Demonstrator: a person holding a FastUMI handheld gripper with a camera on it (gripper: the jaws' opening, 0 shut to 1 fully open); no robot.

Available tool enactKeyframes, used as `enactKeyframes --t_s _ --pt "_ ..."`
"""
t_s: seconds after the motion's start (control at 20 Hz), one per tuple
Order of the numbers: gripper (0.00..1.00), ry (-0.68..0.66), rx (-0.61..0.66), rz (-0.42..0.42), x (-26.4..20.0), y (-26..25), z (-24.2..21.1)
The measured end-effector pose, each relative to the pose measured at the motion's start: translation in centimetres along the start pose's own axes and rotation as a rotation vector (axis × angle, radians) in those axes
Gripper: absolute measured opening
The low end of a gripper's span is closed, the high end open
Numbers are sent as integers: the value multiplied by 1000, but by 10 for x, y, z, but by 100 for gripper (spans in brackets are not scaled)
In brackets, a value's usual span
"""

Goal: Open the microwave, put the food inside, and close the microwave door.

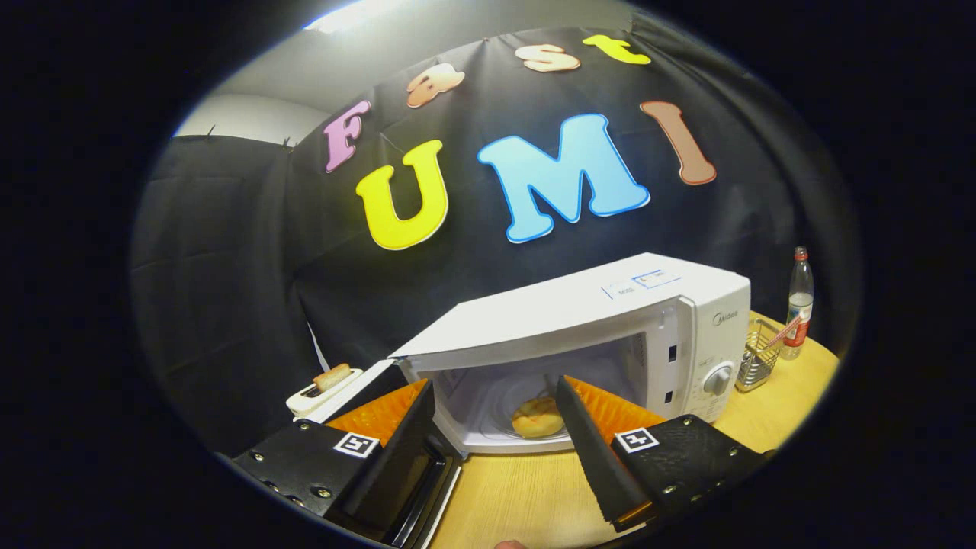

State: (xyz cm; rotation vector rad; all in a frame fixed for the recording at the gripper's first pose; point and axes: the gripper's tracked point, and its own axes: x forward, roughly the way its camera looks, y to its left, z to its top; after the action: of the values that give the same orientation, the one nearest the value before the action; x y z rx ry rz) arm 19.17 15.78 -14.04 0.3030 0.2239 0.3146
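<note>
**Food in, door left to shut**

Nearest item: your gripper (496, 435), fingers spread wide apart and holding nothing. One black finger (396, 465) sits over the dark inner face of the swung-out door; the other finger (598, 450) crosses in front of the cavity mouth.

Item, microwave (610, 320): white, standing on the wooden table (518, 496), just ahead of the fingers. Its door (415, 488) hangs fully open on the hinge side, reaching back toward you beneath the first finger.

Item, food (536, 418): a round, golden bun-like piece, resting on the turntable plate inside the cavity, seen between the two fingers and beyond their tips. Nothing touches it.

Other stock on the table: a white toaster (324, 389) with a slice in it, beside the door's far edge; a wire basket (759, 354) and a bottle (798, 305) past the control-panel side.

Status, as you can judge it: opening done, loading done, fingers released. Remaining for you: swing the door closed until it latches. Mind that the open door lies directly under your gripper.
</note>
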Motion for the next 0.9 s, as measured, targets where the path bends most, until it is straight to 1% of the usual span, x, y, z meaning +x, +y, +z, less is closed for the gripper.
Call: enactKeyframes --t_s 0.25,0.45,0.55,0.75,0.9 --pt "97 -8 -61 38 -61 28 6" --pt "97 9 -102 81 -104 58 -2" --pt "97 -5 -131 93 -124 72 3" --pt "97 -15 -149 146 -150 110 3" --pt "97 -16 -151 210 -166 146 -2"
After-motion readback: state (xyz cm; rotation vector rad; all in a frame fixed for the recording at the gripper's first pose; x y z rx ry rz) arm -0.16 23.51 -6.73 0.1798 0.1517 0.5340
